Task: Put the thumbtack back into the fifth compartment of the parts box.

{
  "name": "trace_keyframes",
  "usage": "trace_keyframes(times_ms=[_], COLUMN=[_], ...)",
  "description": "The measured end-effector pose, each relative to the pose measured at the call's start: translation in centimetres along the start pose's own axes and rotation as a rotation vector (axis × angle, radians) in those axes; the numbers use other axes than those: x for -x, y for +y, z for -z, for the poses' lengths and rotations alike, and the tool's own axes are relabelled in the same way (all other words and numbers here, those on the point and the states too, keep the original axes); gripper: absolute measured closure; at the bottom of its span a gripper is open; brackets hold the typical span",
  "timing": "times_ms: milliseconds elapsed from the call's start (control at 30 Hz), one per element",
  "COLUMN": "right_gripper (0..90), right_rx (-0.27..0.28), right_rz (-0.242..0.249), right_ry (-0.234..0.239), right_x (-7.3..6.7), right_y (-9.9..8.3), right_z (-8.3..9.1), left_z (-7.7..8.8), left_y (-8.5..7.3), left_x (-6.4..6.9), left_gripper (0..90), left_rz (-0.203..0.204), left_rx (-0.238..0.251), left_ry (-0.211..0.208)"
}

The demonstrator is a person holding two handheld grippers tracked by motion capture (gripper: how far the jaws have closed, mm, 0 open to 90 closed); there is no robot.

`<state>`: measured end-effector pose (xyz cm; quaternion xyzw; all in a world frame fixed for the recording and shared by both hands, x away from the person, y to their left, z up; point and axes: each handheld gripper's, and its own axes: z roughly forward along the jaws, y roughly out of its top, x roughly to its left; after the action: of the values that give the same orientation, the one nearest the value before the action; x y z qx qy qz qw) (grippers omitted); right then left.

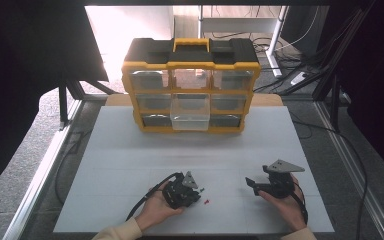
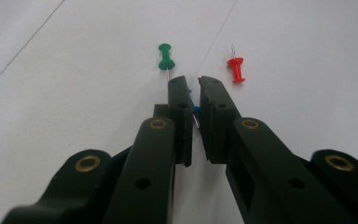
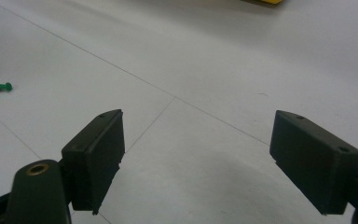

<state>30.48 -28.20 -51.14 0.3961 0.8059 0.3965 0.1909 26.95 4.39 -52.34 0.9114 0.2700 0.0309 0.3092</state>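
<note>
A white tabletop (image 1: 130, 150) carries a yellow-and-black drawer box (image 1: 191, 85) at its far edge. Well in front of that box, the left claw (image 2: 192, 83) is clenched on a blue pushpin (image 2: 196, 110), with a green pushpin (image 2: 166, 58) and a red pushpin (image 2: 236, 69) lying just beyond its tips. The right claw (image 3: 193, 163) is released, holding nothing.

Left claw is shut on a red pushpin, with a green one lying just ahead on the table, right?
Not red: the left claw grips a blue pushpin, seen in the left gripper view. The red pushpin lies loose beside the green pushpin.
</note>
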Motion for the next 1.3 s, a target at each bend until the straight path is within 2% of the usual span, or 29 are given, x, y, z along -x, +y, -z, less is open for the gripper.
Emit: trace_keyframes(times_ms=[67, 233, 433, 533, 1000, 1300], right_gripper=[18.3, 18.4, 18.3, 18.3, 18.3, 18.4], right_rx=[-0.001, 0.001, 0.0, 0.0, 0.0, -0.001], right_rz=[0.001, -0.002, 0.0, -0.002, -0.001, -0.001], right_ry=[-0.003, 0.0, -0.006, -0.003, -0.004, -0.006], right_x=[0.0, 0.0, 0.0, 0.0, 0.1, 0.1], right_y=[0.0, 0.0, 0.0, 0.0, 0.0, 0.0], right_z=[0.0, 0.0, 0.1, 0.0, 0.0, 0.0], left_z=[0.2, 1.1, 2.5, 2.9, 4.9, 5.9], left_y=[0.0, -0.2, -0.6, -0.7, -1.4, -1.7], left_x=[-0.2, -0.9, -1.4, -1.7, -3.4, -3.8], left_gripper=[83.2, 83.2, 83.3, 83.3, 83.3, 83.3], left_rz=[0.002, 0.028, 0.03, 0.047, 0.099, 0.112], left_rx=[0.006, 0.062, 0.139, 0.165, 0.232, 0.29], left_ry=[-0.004, -0.021, -0.014, -0.014, -0.023, -0.014])
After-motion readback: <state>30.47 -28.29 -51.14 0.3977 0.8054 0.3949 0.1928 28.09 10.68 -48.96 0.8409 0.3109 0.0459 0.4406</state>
